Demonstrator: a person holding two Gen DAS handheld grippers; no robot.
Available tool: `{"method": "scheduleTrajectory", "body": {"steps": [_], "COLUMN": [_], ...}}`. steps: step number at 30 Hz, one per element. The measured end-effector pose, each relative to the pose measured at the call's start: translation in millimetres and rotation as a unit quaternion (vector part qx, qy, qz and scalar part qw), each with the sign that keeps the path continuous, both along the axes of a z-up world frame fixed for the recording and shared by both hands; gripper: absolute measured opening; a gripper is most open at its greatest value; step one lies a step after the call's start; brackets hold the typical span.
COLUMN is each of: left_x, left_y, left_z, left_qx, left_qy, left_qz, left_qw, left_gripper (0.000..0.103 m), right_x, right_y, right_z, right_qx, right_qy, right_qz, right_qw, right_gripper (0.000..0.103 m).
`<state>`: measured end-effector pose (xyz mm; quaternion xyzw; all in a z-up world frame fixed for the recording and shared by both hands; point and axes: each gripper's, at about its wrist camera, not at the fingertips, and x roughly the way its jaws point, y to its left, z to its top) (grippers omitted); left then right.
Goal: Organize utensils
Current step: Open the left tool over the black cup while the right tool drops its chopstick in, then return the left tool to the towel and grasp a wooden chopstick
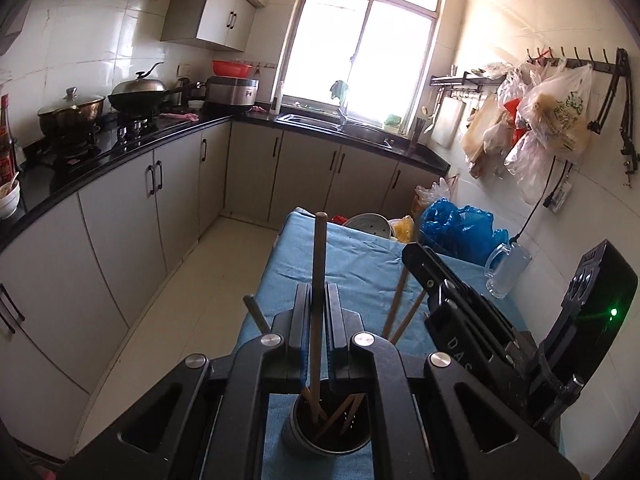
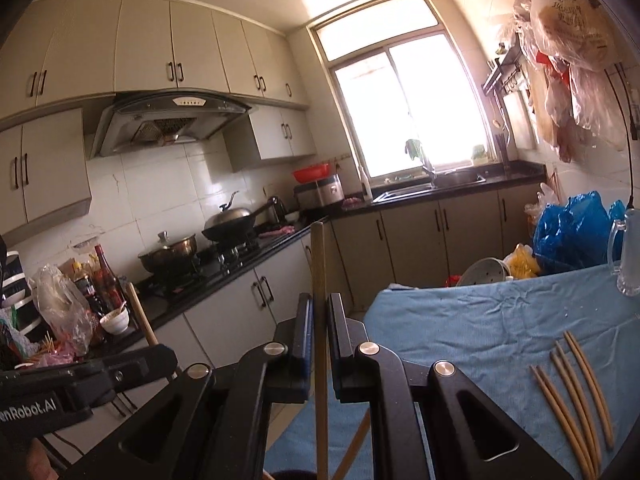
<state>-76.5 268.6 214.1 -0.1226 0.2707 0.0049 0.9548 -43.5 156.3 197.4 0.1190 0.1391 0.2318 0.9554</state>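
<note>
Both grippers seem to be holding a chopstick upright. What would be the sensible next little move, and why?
Probably open the left gripper: its chopstick already reaches down into the holder cup among the others, so it should drop in. The right gripper holds its own chopstick, and more lie on the blue cloth.

You are working in a home kitchen. A range hood [image 2: 168, 120] hangs over a gas stove [image 2: 224, 258] carrying a lidded wok [image 2: 230, 222] and a lidded pot [image 2: 170, 254]. A black countertop [image 1: 132, 146] tops white cabinets [image 1: 120, 216] and runs to a sink [image 1: 320, 120] below the window [image 1: 360, 44]. A rice cooker [image 1: 232, 94] and sauce bottles [image 2: 102, 276] stand on it.
</note>
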Motion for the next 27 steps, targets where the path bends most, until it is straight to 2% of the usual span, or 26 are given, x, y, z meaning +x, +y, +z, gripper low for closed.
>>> {"method": "scheduleTrajectory", "body": {"steps": [1, 3, 10, 12, 14, 18, 23, 25, 27], "left_x": [-1.2, -4.1, -24.7, -33.3, -41.5, -50.4, -61.7, -69.6, -75.0], "left_y": [0.6, 2.4, 5.4, 4.9, 3.2, -3.9, -17.2, -30.6, -46.4], "left_z": [-0.1, -0.5, 10.2, 14.1, 18.3, 22.4, 25.8, 25.6, 23.9], "left_qx": [-0.002, -0.007, -0.006, -0.009, -0.009, 0.001, -0.013, -0.016, -0.018], "left_qy": [0.002, 0.006, -0.007, -0.015, -0.025, -0.028, -0.026, -0.027, -0.027], "left_qz": [0.002, 0.005, 0.028, 0.031, 0.033, 0.036, 0.021, 0.004, -0.017], "left_qw": [1.0000, 0.9999, 0.9996, 0.9994, 0.9991, 0.9990, 0.9994, 0.9995, 0.9993], "left_gripper": [0.006, 0.007, 0.008, 0.021, 0.028, 0.028, 0.028, 0.028, 0.028], "right_x": [-0.2, -2.5, -15.6, -22.5, -29.8, -37.2, -47.2, -51.2, -52.0], "right_y": [-1.2, -5.5, -26.9, -40.3, -56.7, -90.7, -139.7, -163.0, -185.3], "right_z": [-0.3, 1.8, 20.6, 25.3, 27.7, 25.4, 14.9, 4.7, -7.6], "right_qx": [0.001, 0.006, 0.011, 0.010, 0.011, 0.012, 0.008, -0.003, -0.021], "right_qy": [0.002, 0.000, -0.010, -0.014, -0.017, -0.005, 0.014, 0.026, 0.043], "right_qz": [0.000, -0.001, -0.005, -0.013, -0.028, -0.054, -0.095, -0.118, -0.139], "right_qw": [1.000, 1.000, 1.000, 1.000, 0.999, 0.998, 0.995, 0.993, 0.989], "right_gripper": [0.027, 0.035, 0.036, 0.041, 0.047, 0.049, 0.050, 0.061, 0.063]}}
